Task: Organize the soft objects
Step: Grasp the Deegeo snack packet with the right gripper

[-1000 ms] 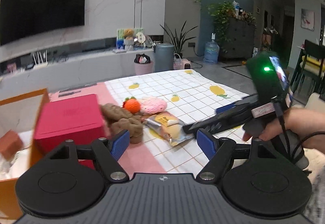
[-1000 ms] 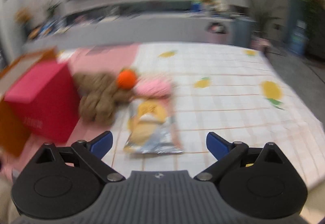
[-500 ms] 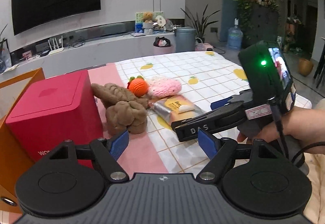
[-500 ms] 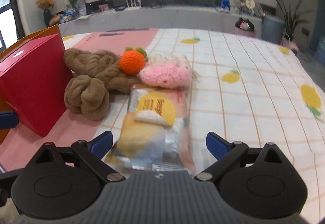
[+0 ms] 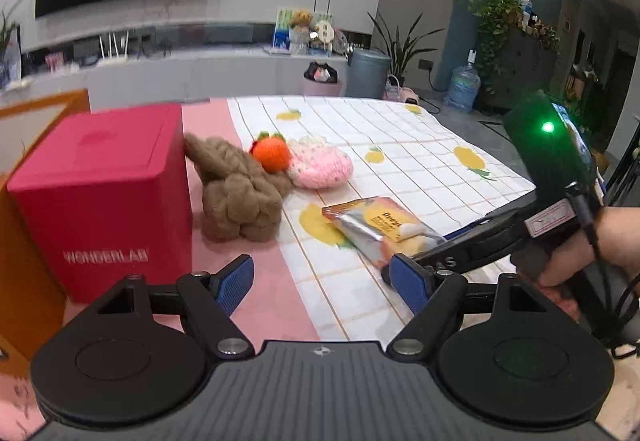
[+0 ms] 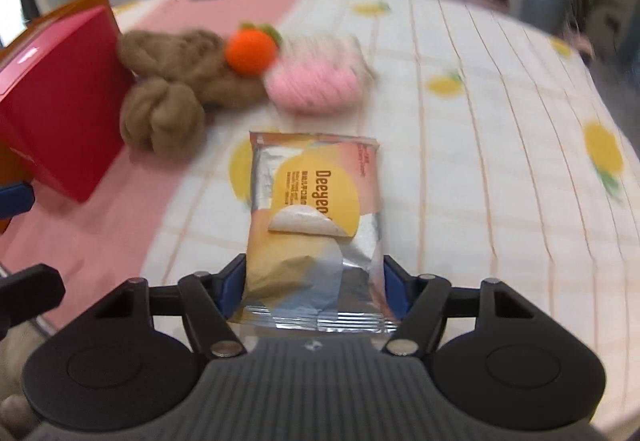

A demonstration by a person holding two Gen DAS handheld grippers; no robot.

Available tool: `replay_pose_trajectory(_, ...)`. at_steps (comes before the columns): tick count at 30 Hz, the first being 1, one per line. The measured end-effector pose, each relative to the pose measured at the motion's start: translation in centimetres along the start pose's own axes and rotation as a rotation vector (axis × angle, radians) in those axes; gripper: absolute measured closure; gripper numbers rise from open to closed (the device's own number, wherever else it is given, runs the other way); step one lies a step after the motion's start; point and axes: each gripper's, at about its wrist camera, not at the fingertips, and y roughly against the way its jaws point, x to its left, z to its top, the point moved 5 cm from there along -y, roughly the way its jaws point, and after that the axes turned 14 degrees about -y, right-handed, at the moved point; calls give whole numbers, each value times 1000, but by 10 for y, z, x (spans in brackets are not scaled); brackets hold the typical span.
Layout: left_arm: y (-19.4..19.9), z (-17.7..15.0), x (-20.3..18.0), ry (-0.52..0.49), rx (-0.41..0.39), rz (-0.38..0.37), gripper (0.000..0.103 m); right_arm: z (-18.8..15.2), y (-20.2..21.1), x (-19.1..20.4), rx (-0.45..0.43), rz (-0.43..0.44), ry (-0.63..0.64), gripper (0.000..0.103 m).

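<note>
A foil snack packet [image 6: 316, 201] lies on the lemon-print cloth [image 6: 480, 161], its near end between the fingers of my right gripper [image 6: 314, 281]. The jaws are closing and the blue pads [image 6: 234, 283] touch the packet's two sides. Behind it sit a brown knotted plush [image 6: 168, 97], an orange crochet fruit [image 6: 250, 49] and a pink crochet piece [image 6: 316, 81]. My left gripper [image 5: 320, 277] hovers open over the pink strip with nothing between its fingers. In its view the packet [image 5: 380, 225] lies at the right, and a hand [image 5: 600, 241] holds the right gripper over it.
A red box [image 5: 100, 193] marked WONDERLAB stands at the left, close against the brown plush [image 5: 240, 197]. An orange carton [image 5: 24, 241] stands behind it at the table's left edge. A TV wall, plants and a bin are far beyond the table.
My right gripper has come down and forward over the snack packet, and its jaws have narrowed from wide open onto its sides. The left gripper has sunk slightly and rolled a little.
</note>
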Motion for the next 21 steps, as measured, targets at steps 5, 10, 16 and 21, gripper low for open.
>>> replay_pose_trajectory(5, 13, 1, 0, 0, -10, -5, 12, -11, 4, -4, 37, -27, 91, 14)
replay_pose_trajectory(10, 16, 4, 1, 8, 7, -39, 12, 3, -2, -11, -57, 41, 2, 10)
replay_pose_trajectory(16, 10, 6, -3, 1, 26, -6, 12, 6, -8, -5, -124, 88, -33, 9)
replay_pose_trajectory(21, 5, 3, -10, -15, 39, 15, 12, -4, -13, 6, -195, 47, 91, 14)
